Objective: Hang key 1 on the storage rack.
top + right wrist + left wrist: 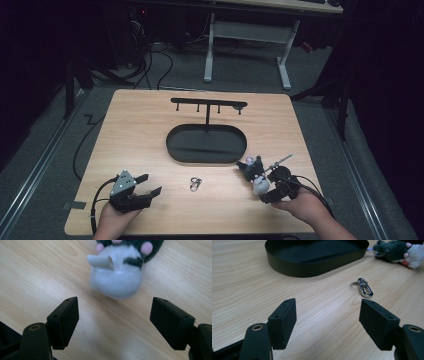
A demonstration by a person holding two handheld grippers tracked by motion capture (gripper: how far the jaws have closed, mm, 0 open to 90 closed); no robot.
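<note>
High view: wooden worktop (140, 130) with a black oval tray (206, 143) at centre, a black T-shaped stand (208, 105) with small hooks rising from its far side. Plush toy (255, 175), dark grey and white, lies on the worktop just right of the tray's near end. Right claw (267, 192) sits close behind it, held by a hand (305, 206). Small metal clasp (195, 184) lies on bare wood between the two claws. Left claw (150, 185) near the front left, jaws spread, nothing between them.

Left gripper view: jaws wide apart over bare wood. Clasp (364, 287) lies ahead, nearer the right jaw, not touching. Tray wall (312, 268) beyond; plush toy (397, 251) at far right.

Right gripper view: jaws spread, holding nothing. Plush toy (117, 272) just ahead of the gap, white body toward the claw, a white tag (101, 262) on it, pink spots above
</note>
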